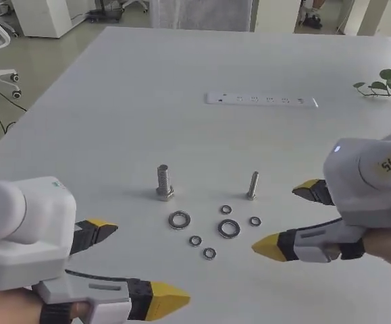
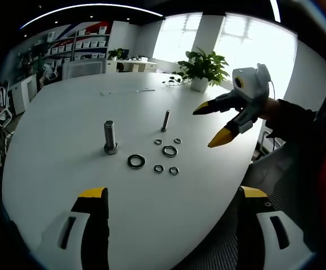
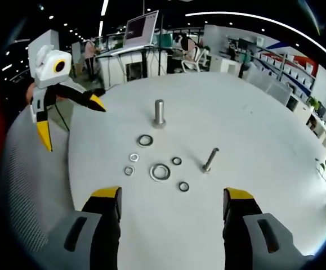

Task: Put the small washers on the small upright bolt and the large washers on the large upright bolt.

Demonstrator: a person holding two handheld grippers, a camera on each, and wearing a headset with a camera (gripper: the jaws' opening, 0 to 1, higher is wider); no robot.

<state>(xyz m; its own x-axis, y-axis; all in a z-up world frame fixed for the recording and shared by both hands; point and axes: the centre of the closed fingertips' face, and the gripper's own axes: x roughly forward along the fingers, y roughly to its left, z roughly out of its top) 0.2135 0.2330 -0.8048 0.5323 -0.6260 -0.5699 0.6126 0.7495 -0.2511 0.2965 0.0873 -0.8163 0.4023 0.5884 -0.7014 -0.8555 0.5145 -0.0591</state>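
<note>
Left gripper (image 1: 138, 263): jaws spread wide, nothing between them, hovering at 7 o'clock from the parts.

Large bolt (image 1: 165, 182): upright on its head, bare.

Large washers (image 1: 179, 220): two, flat on the table (image 1: 181, 101), at 6 o'clock from the bolts. Small washers (image 1: 195, 240): four, scattered among them, none touching.

Small bolt (image 1: 252, 185): upright, bare, well apart from the large one.

Right gripper (image 1: 279, 219): released and empty, at 4 o'clock from the small bolt.

Assessment: the washers look light, stiff and thin, likely to skid on the smooth top. Pinch across the outer rim.

Clearance: open table all round. A power strip (image 1: 261, 100) lies at 12 o'clock, well apart. Either bolt may topple if knocked.
</note>
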